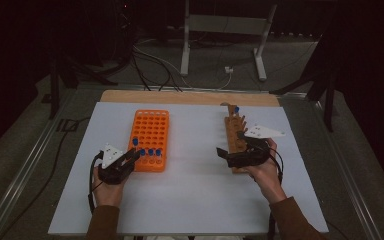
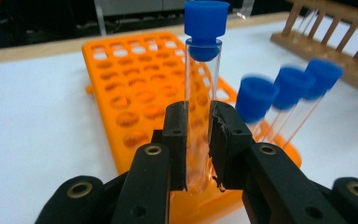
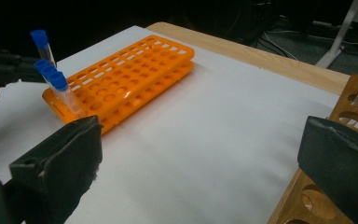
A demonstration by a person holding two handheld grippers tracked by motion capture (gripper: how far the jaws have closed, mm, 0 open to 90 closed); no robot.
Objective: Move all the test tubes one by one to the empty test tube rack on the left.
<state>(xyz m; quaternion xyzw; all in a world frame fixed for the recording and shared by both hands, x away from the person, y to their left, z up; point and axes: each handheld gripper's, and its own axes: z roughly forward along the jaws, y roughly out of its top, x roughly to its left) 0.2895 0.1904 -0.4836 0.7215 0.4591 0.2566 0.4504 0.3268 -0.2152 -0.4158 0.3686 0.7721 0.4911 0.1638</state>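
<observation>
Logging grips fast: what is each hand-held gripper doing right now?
Left hand-held gripper: shut on a blue-capped tube over the orange rack.
Right hand-held gripper: open, holding nothing.

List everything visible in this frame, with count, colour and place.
held tube: one, clear with blue cap, upright between the left gripper's pads over the orange rack's near end
seated tubes: three, blue caps, near row of the orange rack
orange rack: one, left half of the sheet
wooden rack: one, brown, right half
far tube: one, blue cap, wooden rack's far end
sheet: one, white, covering the table
left gripper: black, shut on the held tube
right gripper: black, open, beside the wooden rack
</observation>
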